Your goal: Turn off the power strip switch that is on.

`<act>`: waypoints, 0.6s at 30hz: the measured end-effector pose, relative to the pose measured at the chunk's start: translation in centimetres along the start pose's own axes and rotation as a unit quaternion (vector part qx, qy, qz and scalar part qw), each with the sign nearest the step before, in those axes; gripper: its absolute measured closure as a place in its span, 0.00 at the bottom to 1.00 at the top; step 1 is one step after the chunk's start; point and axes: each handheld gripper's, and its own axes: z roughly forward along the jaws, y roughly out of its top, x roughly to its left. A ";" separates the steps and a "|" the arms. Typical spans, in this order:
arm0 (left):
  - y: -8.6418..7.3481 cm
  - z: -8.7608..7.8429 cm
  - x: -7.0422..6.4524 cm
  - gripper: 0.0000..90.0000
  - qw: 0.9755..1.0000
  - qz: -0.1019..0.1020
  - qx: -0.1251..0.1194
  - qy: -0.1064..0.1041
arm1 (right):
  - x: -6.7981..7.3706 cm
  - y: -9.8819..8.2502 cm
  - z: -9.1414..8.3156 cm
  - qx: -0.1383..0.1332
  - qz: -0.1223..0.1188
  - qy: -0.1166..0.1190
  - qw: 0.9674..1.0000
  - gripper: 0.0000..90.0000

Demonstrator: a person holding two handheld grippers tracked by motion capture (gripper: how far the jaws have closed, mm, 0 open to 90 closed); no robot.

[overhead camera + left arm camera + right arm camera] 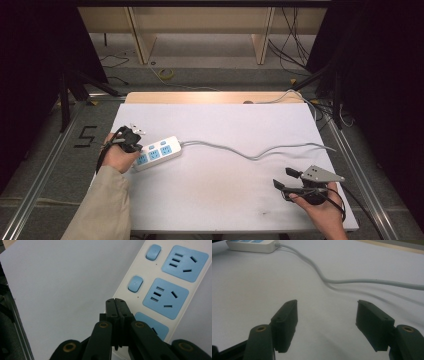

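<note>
The white power strip (156, 153) lies flat on the counter (225, 125), right under the tip of the left hand-held gripper (135, 145). That hand-held gripper is clenched with nothing between its jaws; in the left gripper view the two black jaws are pressed together into one blunt point that hangs over the strip's near end, just short of the row of blue rocker switches (135, 283) and beside the blue sockets (165, 298). Whether the tip actually touches the casing I cannot tell.

The right hand-held gripper (286, 178) is well away from the strip, resting low over the counter with its jaws spread wide and nothing in them. The strip's grey cord (260, 152) snakes across the counter just ahead of those open jaws.

To my eye the strip is a rigid plastic box, light, with a smooth, rather slippery shell. On this bare surface a sideways shove would likely slide it, and the stiff cord would drag or swing it. If it is to be lifted, the long side walls look like the sensible place, jaws straddling the narrow width near the middle. For a switch, the closed tip seems right: press straight down on the rocker, so the force goes into the counter and the strip stays put. The cord is flexible and easy to pinch.
</note>
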 end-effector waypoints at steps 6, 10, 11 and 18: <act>0.1 0.3 -0.1 1.00 1.000 0.002 0.003 0.002 | 0.0 0.0 0.0 0.001 0.001 0.000 1.000 0.38; 0.1 0.5 -0.1 1.00 1.000 0.005 0.008 0.001 | 0.0 0.0 0.0 0.001 0.002 0.000 1.000 0.38; 0.1 0.6 -0.1 1.00 1.000 0.005 0.008 0.003 | 0.0 0.0 0.0 0.001 0.002 0.000 1.000 0.38; 0.0 0.7 0.0 1.00 1.000 0.003 0.001 0.001 | 0.0 0.0 0.0 0.001 0.002 0.000 1.000 0.38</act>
